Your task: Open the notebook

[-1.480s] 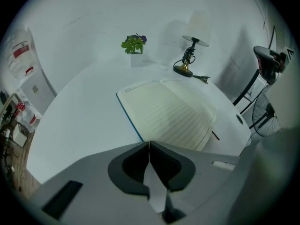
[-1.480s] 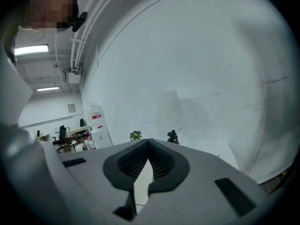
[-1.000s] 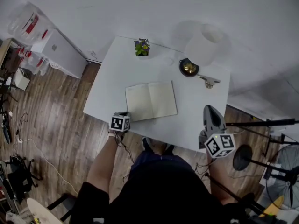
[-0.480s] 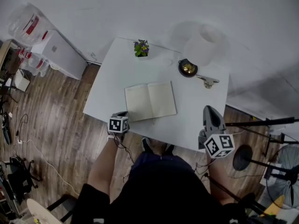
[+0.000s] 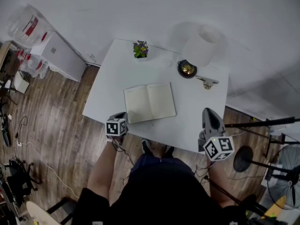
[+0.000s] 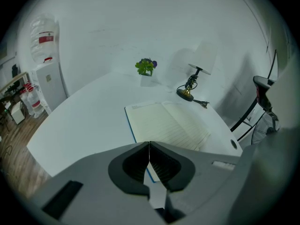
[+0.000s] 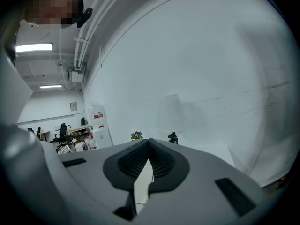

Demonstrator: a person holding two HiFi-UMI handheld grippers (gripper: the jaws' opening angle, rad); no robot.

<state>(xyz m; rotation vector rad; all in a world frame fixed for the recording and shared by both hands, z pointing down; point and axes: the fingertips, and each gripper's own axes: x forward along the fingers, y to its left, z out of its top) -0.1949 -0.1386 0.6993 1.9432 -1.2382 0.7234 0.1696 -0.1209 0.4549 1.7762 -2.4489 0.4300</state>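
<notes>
Notebook (image 5: 150,102) lies open on surface (image 5: 112,78). Left tongs (image 5: 121,117), closed and empty, have drawn back from its corner; right tongs (image 5: 209,112) closed, empty, unmoved. Task looks done.

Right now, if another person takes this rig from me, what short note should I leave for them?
Left gripper: shut, empty, at the near left corner of the table, close to the notebook.
Right gripper: shut, empty, by the table's near right edge, apart from the notebook.
Notebook: lies open and flat mid-table, pages up.
Done: the notebook is open.
Left: nothing that I can see.
</notes>
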